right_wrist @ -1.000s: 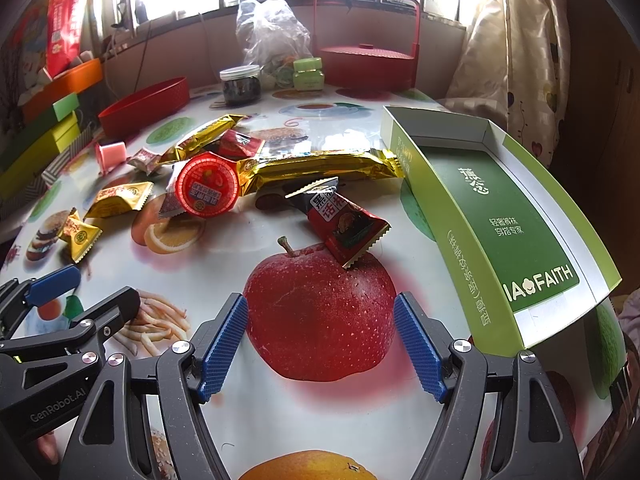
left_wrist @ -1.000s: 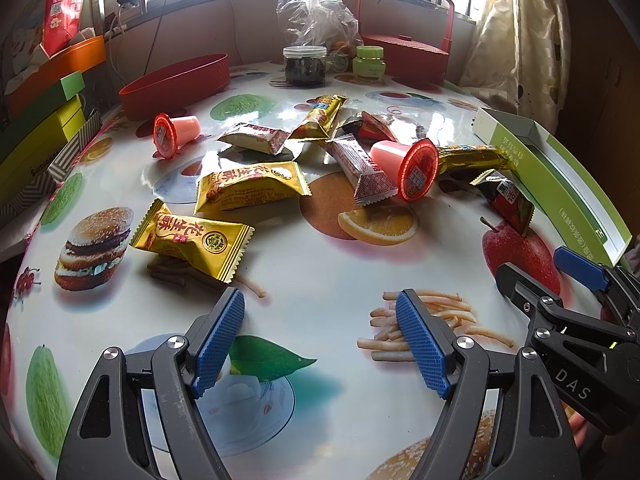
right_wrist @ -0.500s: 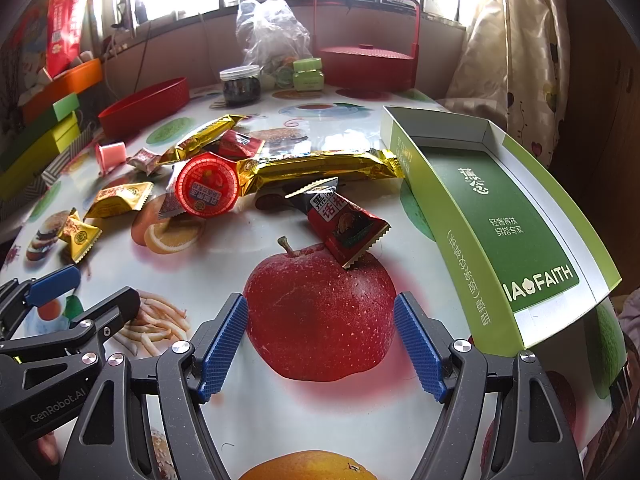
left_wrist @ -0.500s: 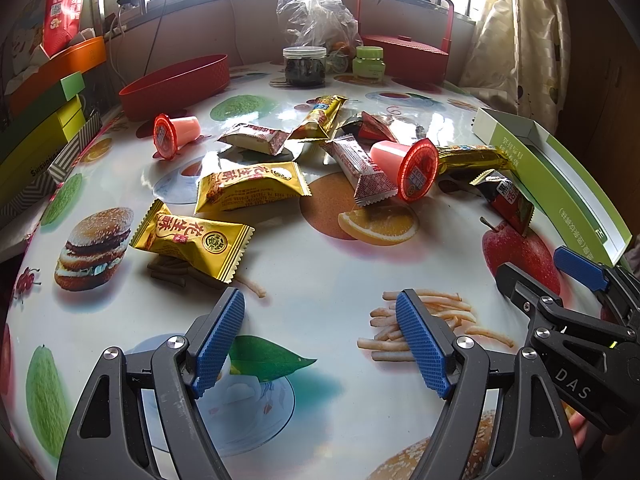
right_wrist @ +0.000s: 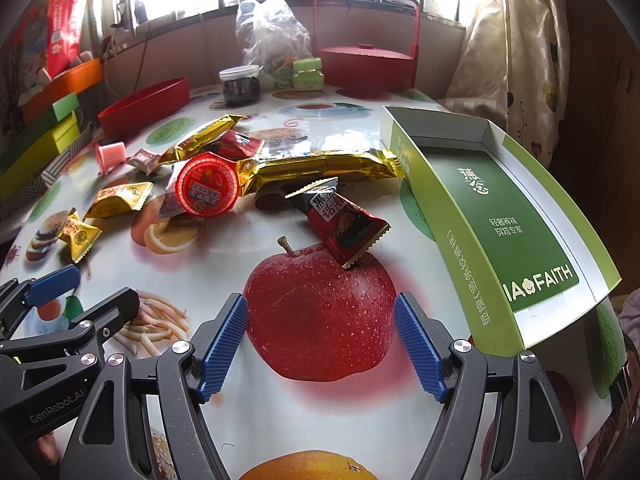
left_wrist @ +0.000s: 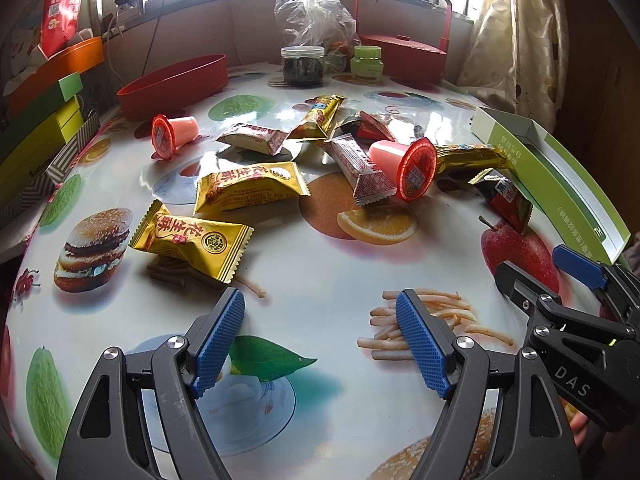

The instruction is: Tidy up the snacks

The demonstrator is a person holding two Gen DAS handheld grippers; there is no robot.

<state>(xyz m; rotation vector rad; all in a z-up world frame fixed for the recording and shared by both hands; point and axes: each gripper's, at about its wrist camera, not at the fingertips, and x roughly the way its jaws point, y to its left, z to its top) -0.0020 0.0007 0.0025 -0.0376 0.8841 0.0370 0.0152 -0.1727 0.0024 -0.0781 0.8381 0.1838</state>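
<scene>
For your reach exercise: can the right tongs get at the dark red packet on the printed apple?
Probably yes: the right tongs are open, and only bare tablecloth lies before the dark red packet.

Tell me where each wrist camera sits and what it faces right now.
Left wrist: behind the open left tongs, low over the table, facing yellow packets; right tongs at right edge.
Right wrist: behind the open right tongs, facing the dark red packet and green box; left tongs at left edge.
Shared: red-lidded jelly cup, green box.
</scene>
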